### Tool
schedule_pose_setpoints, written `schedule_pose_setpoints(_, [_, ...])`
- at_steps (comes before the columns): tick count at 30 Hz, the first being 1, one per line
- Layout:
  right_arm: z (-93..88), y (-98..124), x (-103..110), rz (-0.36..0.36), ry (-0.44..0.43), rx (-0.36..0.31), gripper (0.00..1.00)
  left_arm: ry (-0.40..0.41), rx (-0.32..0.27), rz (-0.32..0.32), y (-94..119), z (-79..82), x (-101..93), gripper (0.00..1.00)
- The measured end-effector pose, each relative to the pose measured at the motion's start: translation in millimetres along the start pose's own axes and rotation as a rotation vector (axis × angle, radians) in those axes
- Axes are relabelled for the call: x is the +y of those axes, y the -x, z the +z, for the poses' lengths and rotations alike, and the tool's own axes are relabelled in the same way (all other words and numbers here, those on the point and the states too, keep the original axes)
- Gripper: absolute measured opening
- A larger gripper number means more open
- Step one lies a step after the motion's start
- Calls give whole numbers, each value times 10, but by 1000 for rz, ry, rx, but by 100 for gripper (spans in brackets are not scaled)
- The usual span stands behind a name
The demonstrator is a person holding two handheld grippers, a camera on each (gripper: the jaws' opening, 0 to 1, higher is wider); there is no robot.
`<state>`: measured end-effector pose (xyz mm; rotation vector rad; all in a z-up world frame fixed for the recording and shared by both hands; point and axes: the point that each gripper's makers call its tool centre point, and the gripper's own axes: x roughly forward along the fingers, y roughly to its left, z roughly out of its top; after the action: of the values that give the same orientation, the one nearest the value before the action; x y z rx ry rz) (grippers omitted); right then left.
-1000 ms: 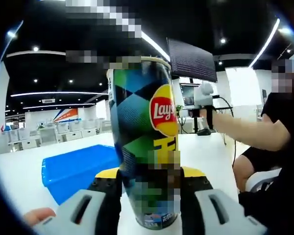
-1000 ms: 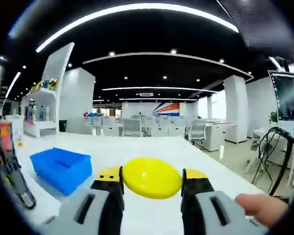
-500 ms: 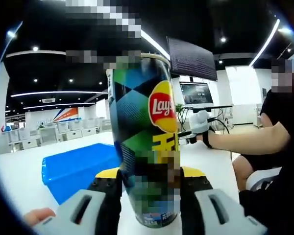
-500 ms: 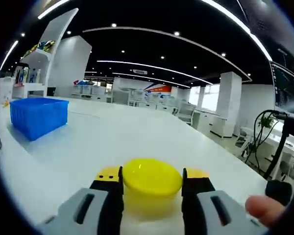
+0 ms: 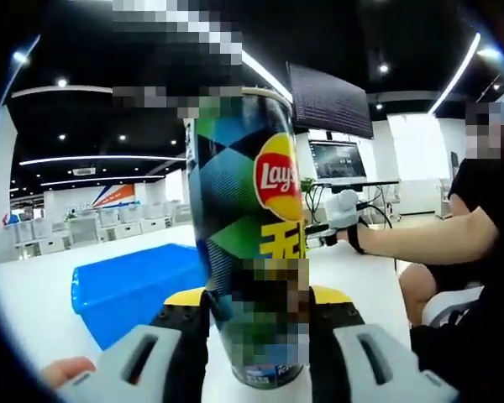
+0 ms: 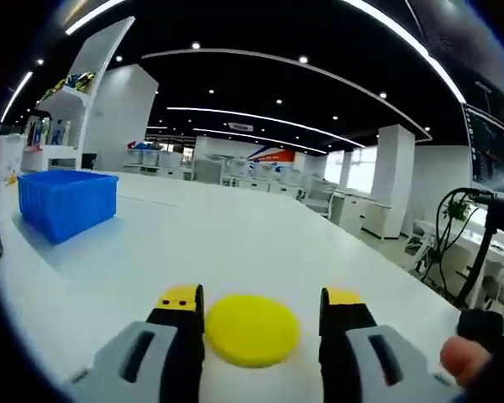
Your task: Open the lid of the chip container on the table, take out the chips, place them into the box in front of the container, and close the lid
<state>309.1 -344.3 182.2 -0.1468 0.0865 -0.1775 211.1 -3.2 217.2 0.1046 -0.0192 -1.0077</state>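
While the top of the chip container (image 5: 250,243) is lost behind a mosaic patch, so that its mouth cannot be made out, and part of its lower label is likewise blurred, its long axis is seen to stand upright, base down on the white table (image 5: 34,311), the logo turned toward the camera and slightly to the right. It is clamped low on its body between the jaws of the left gripper (image 5: 254,323). Just behind and to the left of that gripper a blue box (image 5: 130,285) is set on the table, its near edge cut off by the container. In the right gripper view the yellow lid (image 6: 252,329) is laid flat on the table between the jaws of the right gripper (image 6: 256,323), which are spread apart with a gap at each side of the lid. The blue box appears far off to that gripper's left.
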Motion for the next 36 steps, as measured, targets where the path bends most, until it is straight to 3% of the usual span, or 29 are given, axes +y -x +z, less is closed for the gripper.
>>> schedule_pose_setpoints(3, [196,80,30,-6,-51,-60,45,-2,3,2,1,-1,0,45])
schedule_pose_setpoints(5, [486,157,262,73,-91,-110,44,-2,4,1,2,-1,-2,45])
schedule_pose_setpoints(7, [914,277,545,163,-121,-167,43,-2,3,2,4,-1,-4,45])
schedule_pose_setpoints(8, [1221,381,736,229,-136,-209,41,-1,3,2,5,-1,-5,45])
schedule_pose_setpoints(11, [1860,698,1248,399,-92,-242,30,-1,3,4,7,-1,-7,45])
schedule_pose_setpoints(12, [2134,888,1535,512,-82,-271,29,-1,3,5,8,-1,-8,45])
schedule_pose_setpoints(13, [2215,959,1630,549,-78,-277,29,-3,2,6,9,-1,-8,45])
schedule_pose_setpoints(14, [2405,1094,1875,656,-70,-268,28,-3,1,7,9,-1,-9,45])
schedule_pose_setpoints(16, [2591,1418,2318,840,-52,-195,24,-3,-1,10,10,-1,-10,45])
schedule_pose_setpoints(17, [2658,1508,2454,887,-48,-170,20,-4,-2,10,10,-1,-11,45])
schedule_pose_setpoints(19, [2678,1692,2771,994,33,-62,14,-5,-1,13,10,-1,-11,45])
schedule_pose_setpoints(21, [2568,1754,2983,1036,168,78,12,-5,0,19,9,-2,-11,45])
schedule_pose_setpoints(23, [2423,1720,3092,1016,345,161,12,-6,-2,24,10,-2,-12,46])
schedule_pose_setpoints(27, [2117,1610,3113,923,591,294,11,-4,-17,34,16,-4,0,45])
schedule_pose_setpoints(29, [2017,1637,3115,920,647,355,11,-4,-23,37,18,-3,0,45])
schedule_pose_setpoints(31, [1963,1722,3138,944,644,422,11,-4,-27,41,19,-1,3,45])
schedule_pose_setpoints(36, [1889,1788,3135,923,728,499,12,-3,-33,47,17,-2,10,45])
